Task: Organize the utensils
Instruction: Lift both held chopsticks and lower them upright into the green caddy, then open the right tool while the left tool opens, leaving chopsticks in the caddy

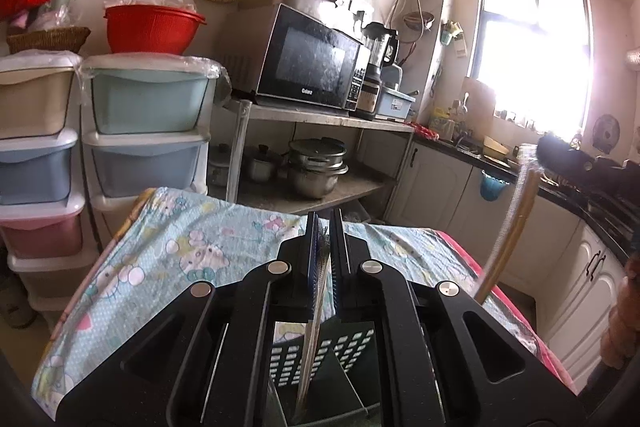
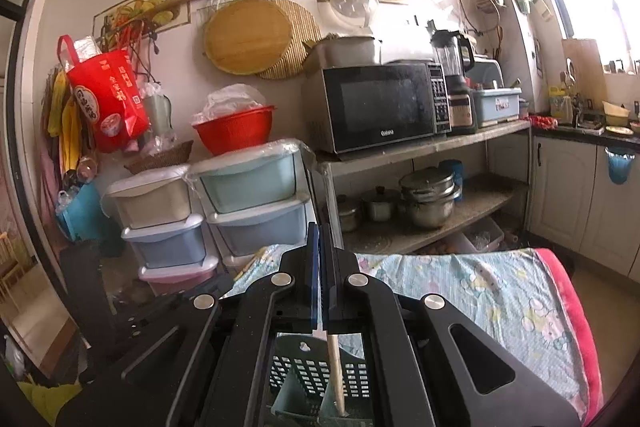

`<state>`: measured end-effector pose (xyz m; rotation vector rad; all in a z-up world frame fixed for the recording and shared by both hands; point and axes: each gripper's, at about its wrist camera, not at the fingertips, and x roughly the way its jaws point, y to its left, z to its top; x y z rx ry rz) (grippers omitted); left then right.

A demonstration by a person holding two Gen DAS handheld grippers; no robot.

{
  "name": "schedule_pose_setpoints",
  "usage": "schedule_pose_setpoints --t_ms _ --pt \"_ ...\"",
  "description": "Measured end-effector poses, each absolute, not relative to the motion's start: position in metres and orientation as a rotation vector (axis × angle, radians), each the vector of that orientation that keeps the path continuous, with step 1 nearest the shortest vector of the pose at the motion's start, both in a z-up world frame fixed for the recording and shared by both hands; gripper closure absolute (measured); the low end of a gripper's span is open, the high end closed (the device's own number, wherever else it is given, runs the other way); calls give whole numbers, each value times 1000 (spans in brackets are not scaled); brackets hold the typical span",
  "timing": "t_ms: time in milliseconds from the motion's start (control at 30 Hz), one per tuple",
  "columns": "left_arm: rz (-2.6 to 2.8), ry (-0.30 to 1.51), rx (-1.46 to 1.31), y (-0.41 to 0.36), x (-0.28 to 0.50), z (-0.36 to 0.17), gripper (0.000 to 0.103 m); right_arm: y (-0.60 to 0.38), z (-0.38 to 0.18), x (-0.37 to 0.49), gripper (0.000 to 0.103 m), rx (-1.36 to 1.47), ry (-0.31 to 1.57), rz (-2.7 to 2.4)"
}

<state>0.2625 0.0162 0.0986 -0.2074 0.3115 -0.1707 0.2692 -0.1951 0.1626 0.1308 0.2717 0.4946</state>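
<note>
Your left gripper (image 1: 325, 223) is pinching a thin metal utensil (image 1: 314, 331) between closed jaws, its lower end hanging into the green perforated utensil basket (image 1: 340, 351) on the patterned cloth (image 1: 180, 247). Your right gripper (image 2: 321, 231) is clamping a wooden chopstick (image 2: 335, 367), whose tip is dipping into the same utensil basket (image 2: 296, 367).
</note>
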Motion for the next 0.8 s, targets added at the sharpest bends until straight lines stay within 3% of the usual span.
schedule_pose_setpoints --t_ms 800 --pt "-166 379 -159 10 253 76 99 -209 112 276 101 182 404 404"
